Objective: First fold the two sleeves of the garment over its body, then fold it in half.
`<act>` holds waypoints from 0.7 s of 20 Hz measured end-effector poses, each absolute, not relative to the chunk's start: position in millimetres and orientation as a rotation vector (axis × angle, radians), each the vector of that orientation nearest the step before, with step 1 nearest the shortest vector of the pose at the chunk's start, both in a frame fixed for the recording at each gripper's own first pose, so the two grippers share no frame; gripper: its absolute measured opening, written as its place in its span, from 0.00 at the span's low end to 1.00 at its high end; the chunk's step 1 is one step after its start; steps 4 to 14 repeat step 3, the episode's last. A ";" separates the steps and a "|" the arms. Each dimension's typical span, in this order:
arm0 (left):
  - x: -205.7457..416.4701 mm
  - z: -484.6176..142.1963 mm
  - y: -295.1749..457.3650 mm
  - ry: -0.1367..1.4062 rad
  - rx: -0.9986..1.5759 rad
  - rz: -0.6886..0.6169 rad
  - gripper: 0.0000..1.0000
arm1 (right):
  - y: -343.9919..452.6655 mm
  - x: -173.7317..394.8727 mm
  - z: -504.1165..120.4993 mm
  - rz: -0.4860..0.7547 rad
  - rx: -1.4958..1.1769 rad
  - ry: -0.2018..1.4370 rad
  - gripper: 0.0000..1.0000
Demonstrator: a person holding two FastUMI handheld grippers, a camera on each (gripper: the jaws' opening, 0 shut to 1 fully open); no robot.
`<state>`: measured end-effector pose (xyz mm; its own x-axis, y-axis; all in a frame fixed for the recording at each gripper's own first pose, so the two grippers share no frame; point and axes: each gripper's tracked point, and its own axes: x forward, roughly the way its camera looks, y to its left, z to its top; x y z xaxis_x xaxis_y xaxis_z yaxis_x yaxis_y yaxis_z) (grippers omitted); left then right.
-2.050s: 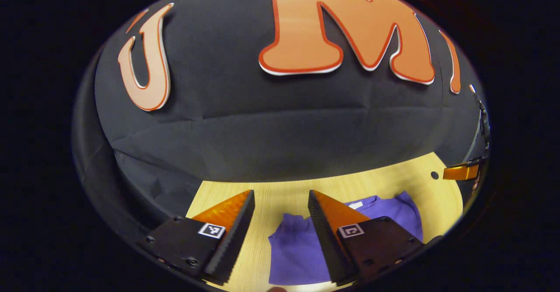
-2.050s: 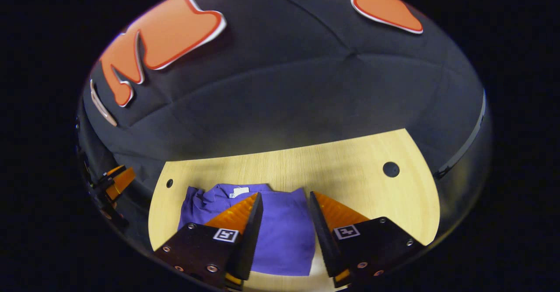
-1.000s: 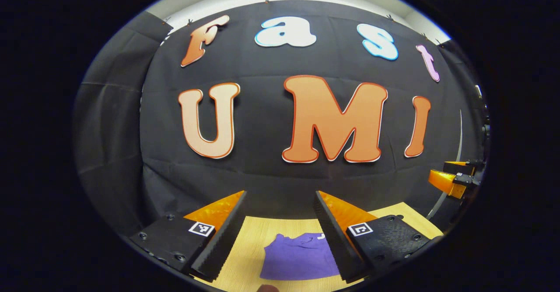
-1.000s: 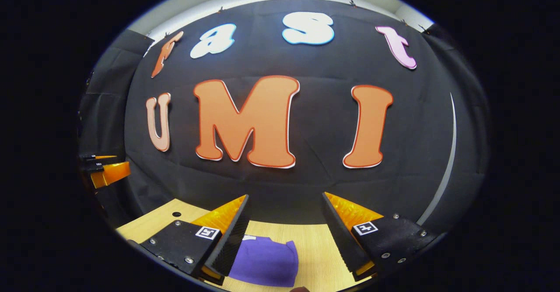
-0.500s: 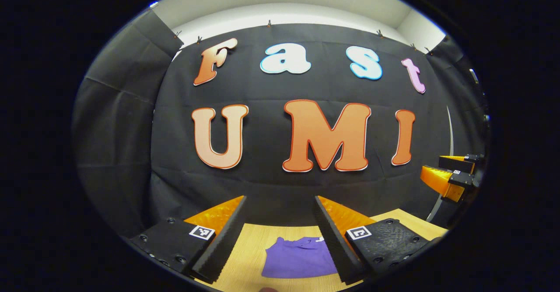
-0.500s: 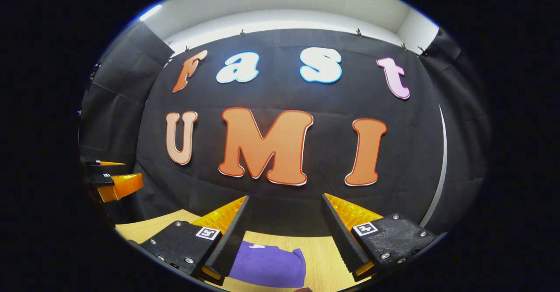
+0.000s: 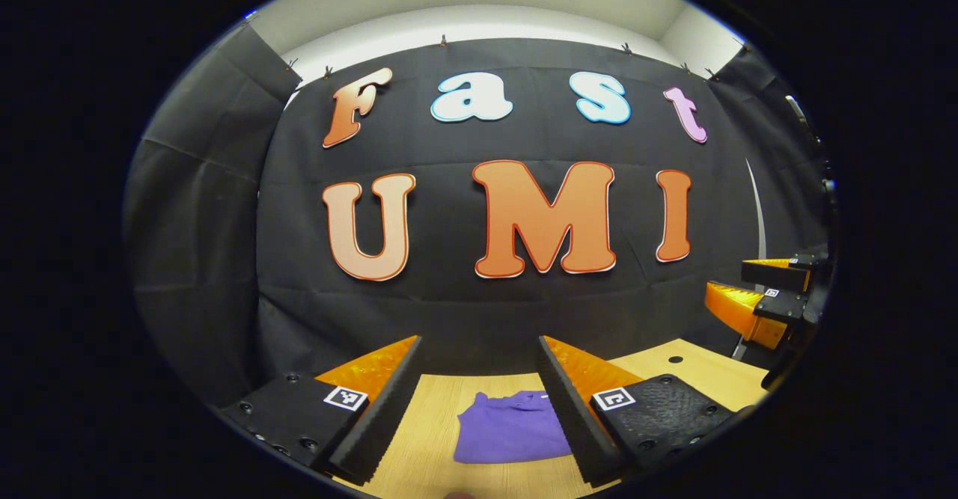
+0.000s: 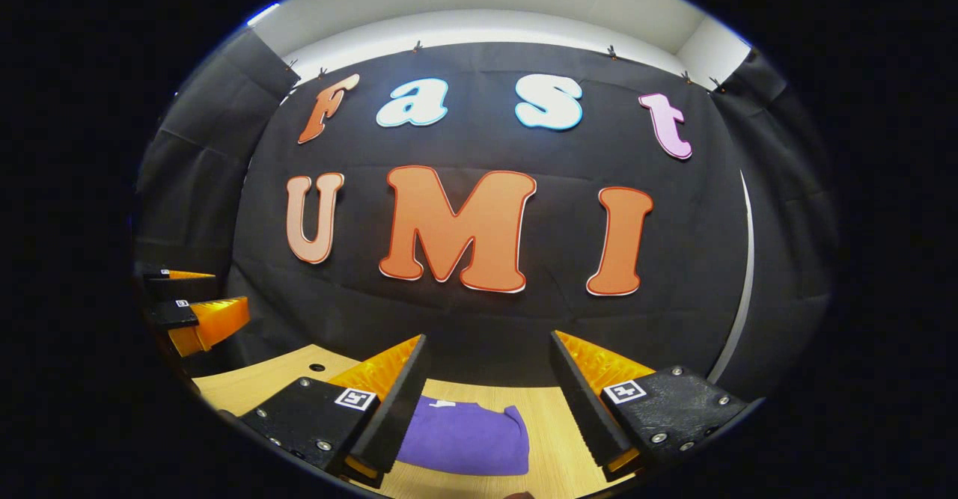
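A purple garment [image 7: 509,428] lies folded into a compact block on the light wooden table [image 7: 441,409]; the right gripper view shows the garment [image 8: 468,428] too. My left gripper [image 7: 479,342] hangs open well above and in front of it, nothing between its fingers. My right gripper [image 8: 486,338] is also open and empty, held up off the table [image 8: 550,417]. In the left gripper view the right gripper [image 7: 756,293] appears at the far right; in the right gripper view the left gripper [image 8: 194,301] appears at the far left.
The black cloth wall rises just behind the table. A small round hole [image 7: 676,359] marks the tabletop toward the right corner, and another hole [image 8: 316,367] toward the left corner. Bare wood surrounds the garment.
Both grippers have risen and drawn back from the garment over the last two seconds, their cameras tilting up toward the wall. The garment has stayed folded on the table. Both remained open.
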<state>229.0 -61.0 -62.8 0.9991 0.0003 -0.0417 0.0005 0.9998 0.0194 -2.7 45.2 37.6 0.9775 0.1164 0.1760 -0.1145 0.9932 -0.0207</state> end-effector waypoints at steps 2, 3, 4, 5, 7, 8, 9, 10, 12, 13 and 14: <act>230.2 -67.3 -62.9 0.056 0.015 0.001 0.94 | 42.8 -1.7 33.4 0.111 0.006 -0.165 0.94; 229.0 -68.7 -62.1 0.058 0.015 0.005 0.93 | 41.7 -0.9 31.5 0.109 0.015 -0.158 0.94; 229.0 -68.7 -62.1 0.058 0.015 0.005 0.93 | 41.7 -0.9 31.5 0.109 0.015 -0.158 0.94; 229.0 -68.7 -62.1 0.058 0.015 0.005 0.93 | 41.7 -0.9 31.5 0.109 0.015 -0.158 0.94; 229.0 -68.7 -62.1 0.058 0.015 0.005 0.93 | 41.7 -0.9 31.5 0.109 0.015 -0.158 0.94; 229.0 -68.7 -62.1 0.058 0.015 0.005 0.93 | 41.7 -0.9 31.5 0.109 0.015 -0.158 0.94; 229.0 -68.7 -62.1 0.058 0.015 0.005 0.93 | 41.7 -0.9 31.5 0.109 0.015 -0.158 0.94; 229.0 -68.7 -62.1 0.058 0.015 0.005 0.93 | 41.7 -0.9 31.5 0.109 0.015 -0.158 0.94; 229.0 -68.7 -62.1 0.058 0.015 0.005 0.93 | 41.7 -0.9 31.5 0.109 0.015 -0.158 0.94; 229.0 -68.7 -62.1 0.058 0.015 0.005 0.93 | 41.7 -0.9 31.5 0.109 0.015 -0.158 0.94; 229.0 -68.7 -62.1 0.058 0.015 0.005 0.93 | 41.7 -0.9 31.5 0.109 0.015 -0.158 0.94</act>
